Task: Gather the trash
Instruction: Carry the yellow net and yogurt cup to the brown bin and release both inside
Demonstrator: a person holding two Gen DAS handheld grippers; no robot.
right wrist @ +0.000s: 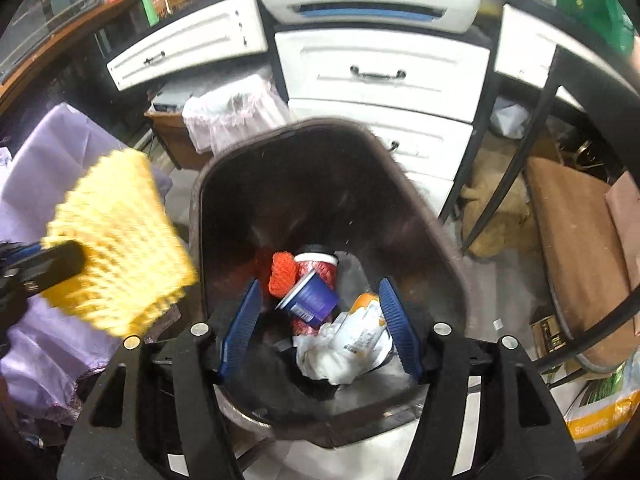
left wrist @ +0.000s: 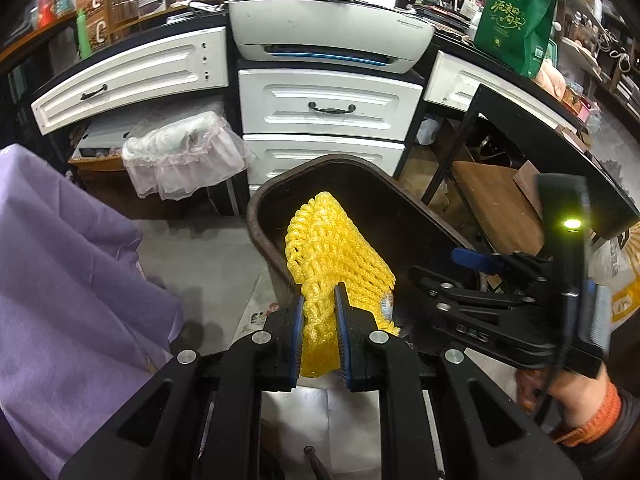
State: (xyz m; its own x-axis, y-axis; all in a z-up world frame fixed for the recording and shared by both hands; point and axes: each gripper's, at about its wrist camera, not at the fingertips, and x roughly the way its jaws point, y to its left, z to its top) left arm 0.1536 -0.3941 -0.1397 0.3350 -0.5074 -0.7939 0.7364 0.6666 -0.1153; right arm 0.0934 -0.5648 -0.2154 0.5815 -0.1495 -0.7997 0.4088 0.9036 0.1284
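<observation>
My left gripper (left wrist: 319,300) is shut on a yellow foam net sleeve (left wrist: 336,248) and holds it at the near rim of a dark brown trash bin (left wrist: 256,216). In the right wrist view the sleeve (right wrist: 120,240) hangs left of the bin (right wrist: 452,256). My right gripper (right wrist: 320,292) is open and empty, just above the bin's mouth. Inside the bin lie a blue cup (right wrist: 310,300), a red cup (right wrist: 320,266), an orange net (right wrist: 282,274) and a crumpled white wrapper (right wrist: 352,340). The right gripper (left wrist: 456,276) also shows in the left wrist view, over the bin's right side.
White drawers (left wrist: 328,108) with a printer (left wrist: 328,36) on top stand behind the bin. A purple cloth (left wrist: 60,280) is at left. A black-framed table (left wrist: 472,136) and a wooden seat (right wrist: 576,248) are at right. A green bag (left wrist: 516,24) sits on the counter.
</observation>
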